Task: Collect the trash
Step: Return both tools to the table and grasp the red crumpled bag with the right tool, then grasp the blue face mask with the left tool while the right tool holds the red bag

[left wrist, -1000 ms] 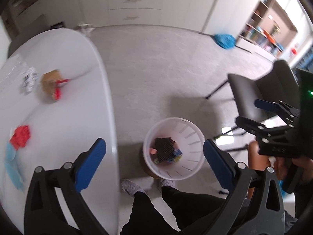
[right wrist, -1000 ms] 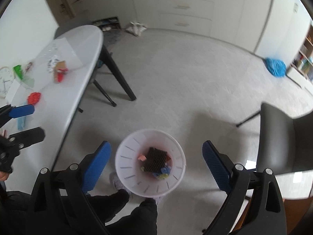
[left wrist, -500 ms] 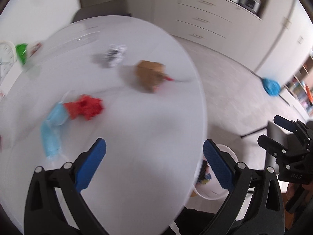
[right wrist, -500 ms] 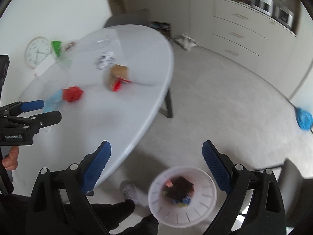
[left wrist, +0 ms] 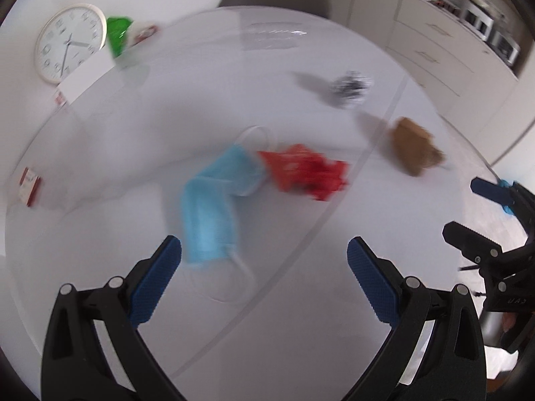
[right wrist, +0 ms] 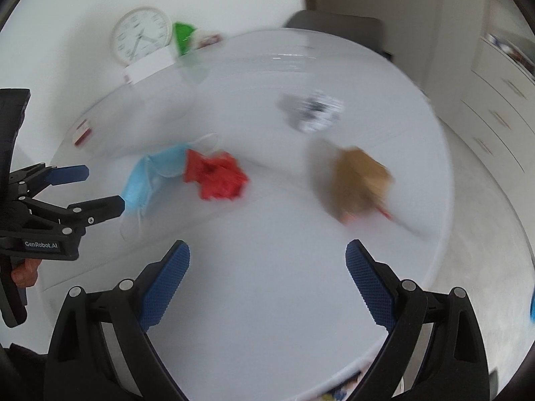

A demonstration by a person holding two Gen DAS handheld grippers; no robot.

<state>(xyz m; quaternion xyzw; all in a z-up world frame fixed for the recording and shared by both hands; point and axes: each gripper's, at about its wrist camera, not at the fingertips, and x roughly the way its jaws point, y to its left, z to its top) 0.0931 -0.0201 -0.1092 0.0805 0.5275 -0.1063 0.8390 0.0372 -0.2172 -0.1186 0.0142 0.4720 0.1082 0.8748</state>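
- The left gripper (left wrist: 264, 277) hangs over the white table (left wrist: 301, 317) with its blue-padded jaws spread wide and nothing between them.
- The right gripper (right wrist: 267, 277) is also wide open and empty, above the near part of the same table.
- In the right wrist view the left tool's black body shows a white label reading "GenRobot.AI".
- A crumpled blue face mask (left wrist: 214, 207) lies just ahead of the left gripper's left pad (left wrist: 157, 280), its white ear loop trailing on the tabletop.
- A scrunched red wrapper (left wrist: 304, 173) lies touching the far end of the mask.
- A brown paper wad (right wrist: 361, 180) sits ahead of the right gripper, towards the table's right edge, with something red at its near side; blur hides what that is.
- A black-and-white crumpled wrapper (right wrist: 314, 112) lies beyond the brown wad, apart from it.
- A round white wall clock (left wrist: 70, 41) leans at the far left of the table beside a green packet (left wrist: 117, 35); its numerals are too blurred to read.
- A small red-and-white box (left wrist: 30, 187) lies at the table's left edge; its print is unreadable.
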